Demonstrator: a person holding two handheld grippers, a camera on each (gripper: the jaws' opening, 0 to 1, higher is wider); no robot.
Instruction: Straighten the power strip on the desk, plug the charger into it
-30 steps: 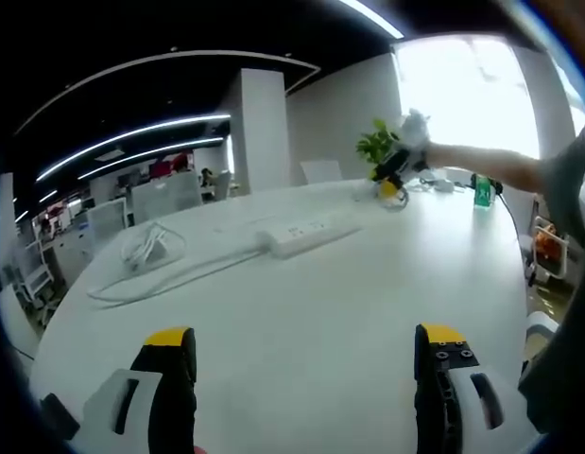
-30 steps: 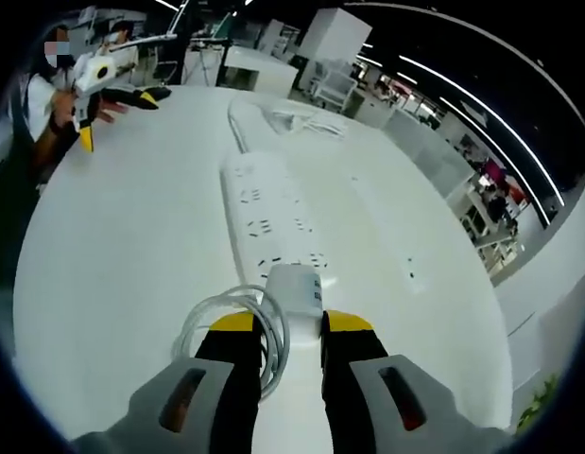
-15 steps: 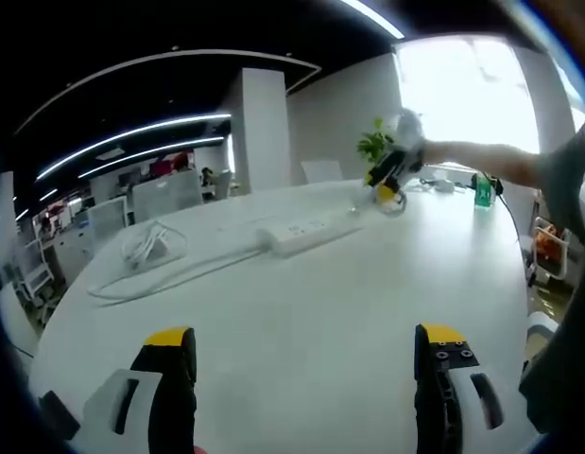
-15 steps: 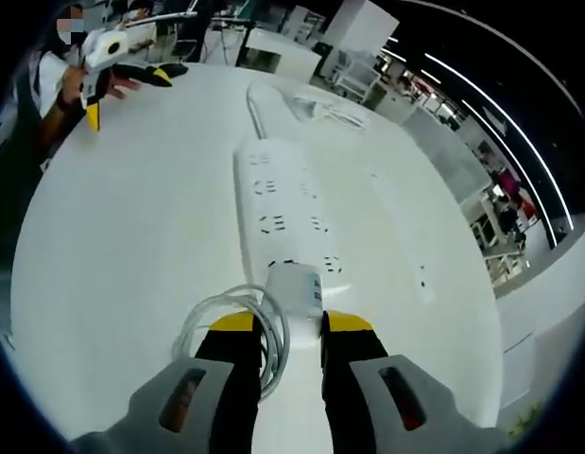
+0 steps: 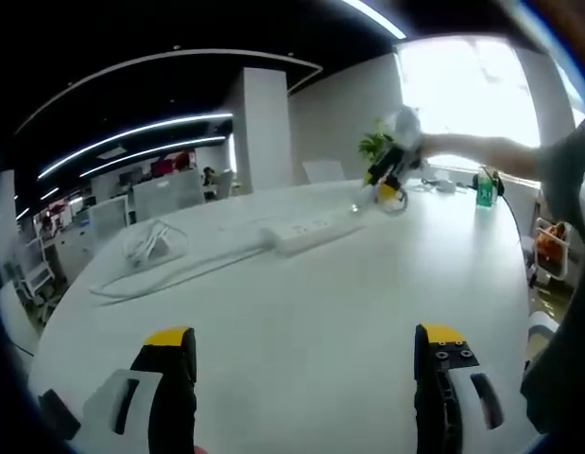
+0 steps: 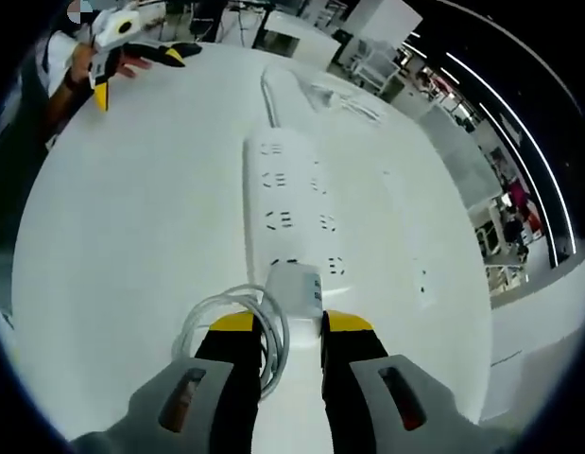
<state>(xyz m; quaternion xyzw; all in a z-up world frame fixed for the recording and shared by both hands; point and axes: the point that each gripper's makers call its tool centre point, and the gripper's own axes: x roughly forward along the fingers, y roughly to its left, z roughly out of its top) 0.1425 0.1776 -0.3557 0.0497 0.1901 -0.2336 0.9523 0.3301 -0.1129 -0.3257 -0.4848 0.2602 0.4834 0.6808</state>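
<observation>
White worktop [image 6: 112,246]: glossy, round-edged, carries everything here.
Power strip [image 6: 290,213]: white, flat on the worktop, long axis running straight away from the right claw in the right gripper view; near end just past the charger, far end aimed at the coiled stuff further back. Socket face up. Seen side-on in the left gripper view [image 5: 309,234], well apart from the left claw.
Charger [image 6: 294,288]: white block, pinched in the right claw, nose pointing along the strip's length, right over its near end. Touching the sockets or just above them, can't tell.
Charger cable [image 6: 231,326]: pale loop hanging left of the jaws.
Right claw [image 6: 290,326]: yellow-tipped jaws clamped on the charger. Also visible far off in the left gripper view [image 5: 387,184].
Left claw [image 5: 306,345]: jaws wide apart, nothing between them, low over bare worktop. Shows at the far edge in the right gripper view [image 6: 131,57], held by a hand.
Strip's cord [image 5: 169,274]: trails left across the worktop to a loose white bundle [image 5: 150,244].
Green bottle [image 5: 481,189]: standing near the far edge.
</observation>
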